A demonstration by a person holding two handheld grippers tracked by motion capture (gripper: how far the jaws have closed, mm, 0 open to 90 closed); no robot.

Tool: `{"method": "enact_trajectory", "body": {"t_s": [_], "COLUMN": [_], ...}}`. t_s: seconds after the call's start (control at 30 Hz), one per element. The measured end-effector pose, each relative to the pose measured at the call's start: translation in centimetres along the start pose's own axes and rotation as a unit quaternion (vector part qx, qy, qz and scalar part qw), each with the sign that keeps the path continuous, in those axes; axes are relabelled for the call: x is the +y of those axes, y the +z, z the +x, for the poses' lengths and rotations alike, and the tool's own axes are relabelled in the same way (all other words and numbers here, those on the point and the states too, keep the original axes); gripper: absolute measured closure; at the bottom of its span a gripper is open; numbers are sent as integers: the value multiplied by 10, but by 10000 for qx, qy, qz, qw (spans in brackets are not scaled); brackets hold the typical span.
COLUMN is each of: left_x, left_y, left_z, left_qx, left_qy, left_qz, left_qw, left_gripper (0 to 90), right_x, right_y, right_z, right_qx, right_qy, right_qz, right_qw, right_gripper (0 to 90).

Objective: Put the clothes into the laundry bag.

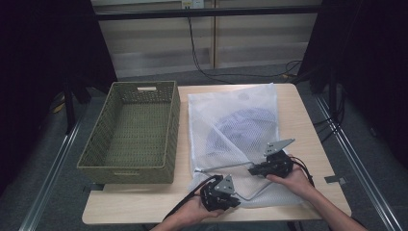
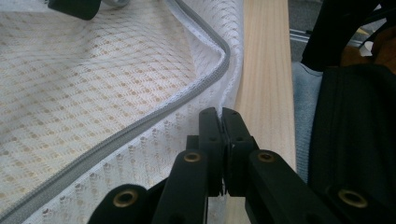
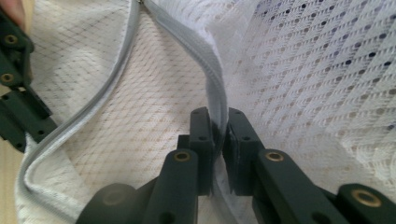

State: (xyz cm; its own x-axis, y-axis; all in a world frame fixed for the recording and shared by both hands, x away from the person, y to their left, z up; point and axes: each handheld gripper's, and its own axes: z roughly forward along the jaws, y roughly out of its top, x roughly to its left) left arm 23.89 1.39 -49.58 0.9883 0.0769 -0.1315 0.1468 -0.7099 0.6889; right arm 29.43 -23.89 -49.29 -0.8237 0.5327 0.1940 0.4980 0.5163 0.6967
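White mesh, grey zip, olive weave

My two black hand-held grippers, the left hand-held gripper (image 1: 230,200) and the right hand-held gripper (image 1: 252,169), carry brass-coloured rivets and grey plates. The mesh bag (image 1: 235,115) is white with a fine diamond-net pattern, edged by a pale grey zipper (image 3: 215,93); a blue-grey garment (image 1: 245,127) shows dimly through it. The basket (image 1: 129,168) is olive green, woven with small holes. The surface (image 1: 308,139) is pale wood with straight grain.
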Motion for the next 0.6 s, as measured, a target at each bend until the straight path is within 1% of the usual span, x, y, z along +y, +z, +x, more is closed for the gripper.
{"method": "enact_trajectory", "body": {"t_s": [0.03, 0.07, 0.1, 0.13, 0.17, 0.2, 0.23, 0.33, 0.37, 0.4, 0.43, 0.5, 0.53, 0.57, 0.6], "left_x": [0, 0, 0, 0, 0, 1, 1, 1, 2, 3, 4, 6, 6, 6, 4], "left_y": [1, 1, 2, 3, 3, 2, 1, 1, -1, -4, -7, -17, -22, -25, -28], "left_z": [1, 1, 1, 2, 3, 3, 3, 1, 2, 2, 2, 6, 6, 8, 10], "left_qx": [-48, -61, -57, -75, -111, -98, -127, -95, -89, -56, -25, 12, 75, 142, 200], "left_qy": [-14, -65, -70, -145, -179, -172, -203, -270, -258, -272, -312, -346, -455, -470, -519], "left_qz": [-50, -77, -114, -131, -148, -68, -42, -126, -59, -121, -147, -271, -406, -457, -506], "left_qw": [10000, 9999, 9999, 9998, 9997, 9998, 9997, 9995, 9996, 9995, 9994, 9990, 9981, 9977, 9972], "left_gripper": [882, 882, 877, 868, 862, 859, 847, 802, 787, 768, 745, 716, 704, 690, 690], "right_x": [0, 0, -1, -1, -1, -1, -1, -1, 0, 0, 1, 1, 0, -2, -3], "right_y": [1, 2, 3, 4, 5, 6, 6, 4, 1, -3, -8, -20, -26, -33, -36], "right_z": [-1, -2, -4, -5, -6, -7, -7, -6, -5, -4, -3, -1, 0, 0, 1], "right_qx": [11, -3, 8, 17, 37, 35, 43, 43, 62, 61, 83, 86, 80, 81, 53], "right_qy": [24, 30, 48, 82, 54, 64, 79, 69, 96, 118, 161, 165, 203, 258, 292], "right_qz": [7, 30, 42, 69, 58, 65, 84, 22, -34, -98, -234, -437, -583, -716, -780], "right_qw": [10000, 10000, 10000, 9999, 10000, 10000, 9999, 10000, 9999, 9999, 9996, 9989, 9981, 9971, 9965], "right_gripper": [809, 802, 793, 782, 774, 765, 752, 675, 641, 612, 587, 573, 573, 586, 614]}}
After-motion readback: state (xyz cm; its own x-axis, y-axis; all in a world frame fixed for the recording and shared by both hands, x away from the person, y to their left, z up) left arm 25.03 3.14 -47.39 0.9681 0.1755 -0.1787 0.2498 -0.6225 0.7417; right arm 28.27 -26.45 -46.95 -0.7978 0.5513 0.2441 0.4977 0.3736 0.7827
